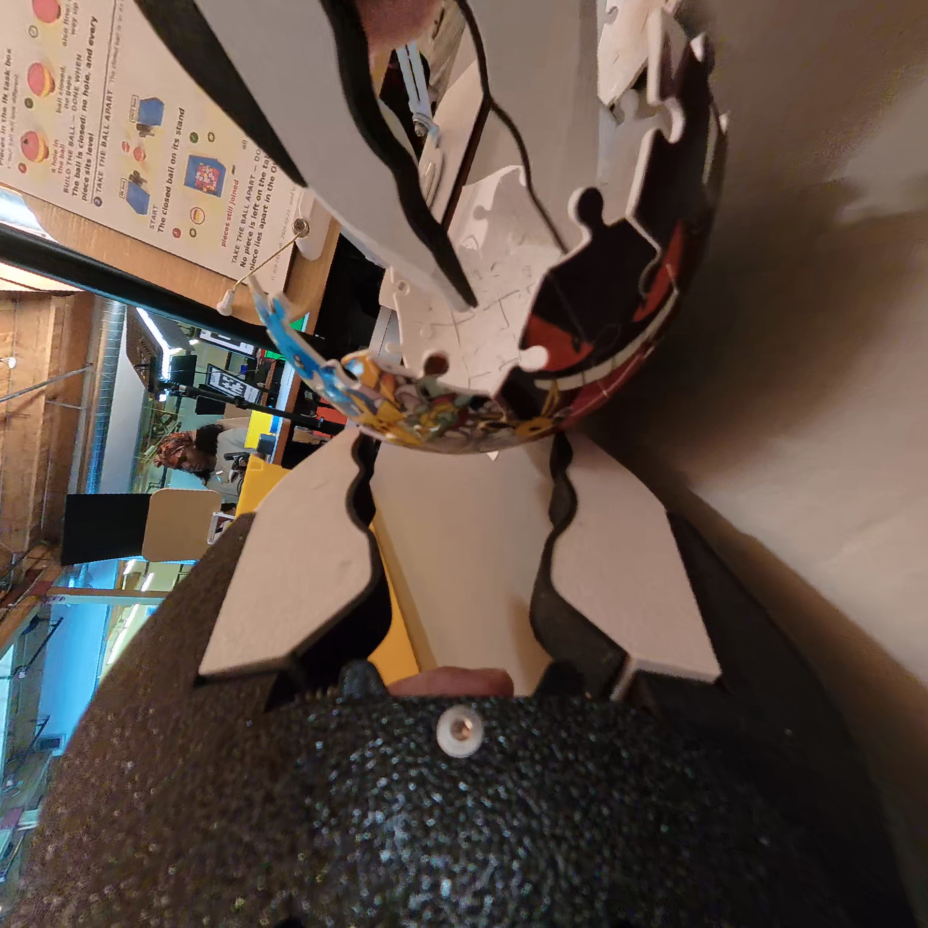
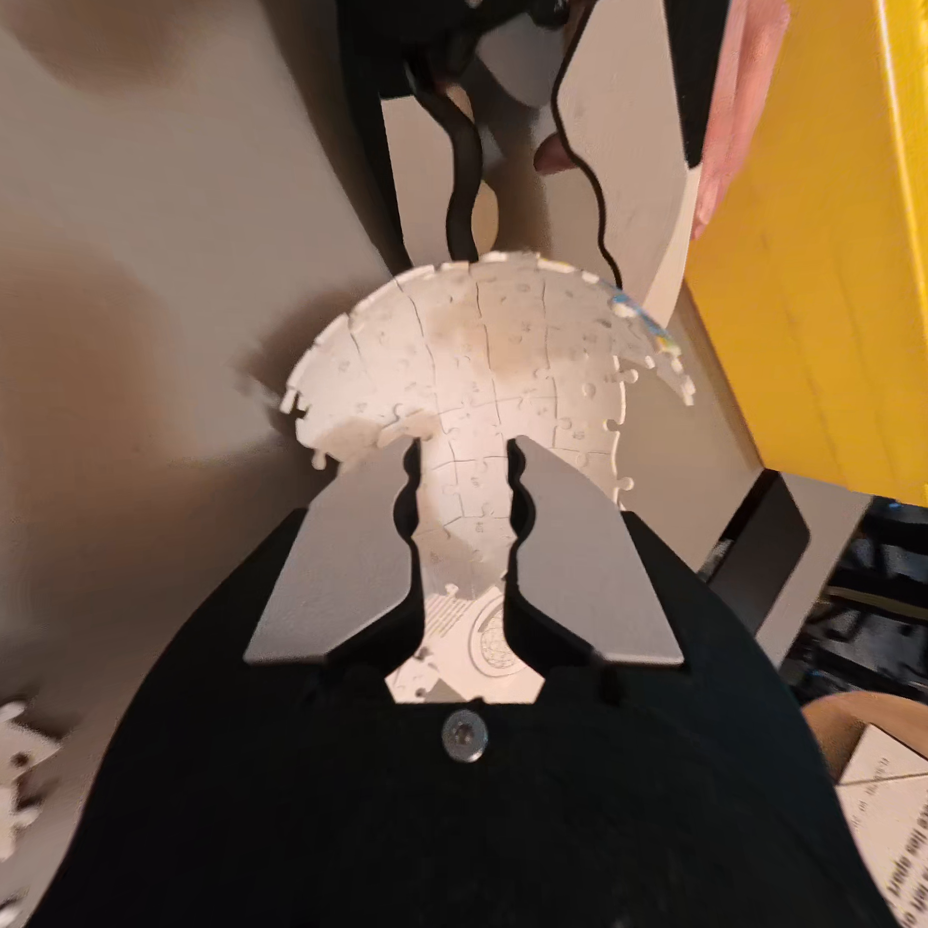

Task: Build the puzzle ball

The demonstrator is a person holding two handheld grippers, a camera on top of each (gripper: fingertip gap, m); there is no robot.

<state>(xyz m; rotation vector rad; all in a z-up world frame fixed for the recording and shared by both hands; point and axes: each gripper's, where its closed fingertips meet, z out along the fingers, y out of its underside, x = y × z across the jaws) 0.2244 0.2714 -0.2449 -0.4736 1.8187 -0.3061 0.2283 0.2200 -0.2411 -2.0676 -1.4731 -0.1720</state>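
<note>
Paper instruction sheet hangs at the far left of the left wrist view, and a person sits blurred in the room beyond. Next comes the puzzle ball, only partly built: a curved shell with printed colours on its outer side and plain white inside, its open hollow turned toward the right tool, whose one finger reaches into it. The left tool stands spread wide just below the shell's coloured rim, its tips beside the rim; whether they touch it cannot be told. The pale counter fills the right side.

In the right wrist view, loose white pieces lie blurred and cut off at the left edge. The right tool is parted, with the puzzle ball's white inner face showing between and beyond its fingers; contact is unclear. The shell arches like a dome, rim edges jagged. A yellow box stands at the right.
</note>
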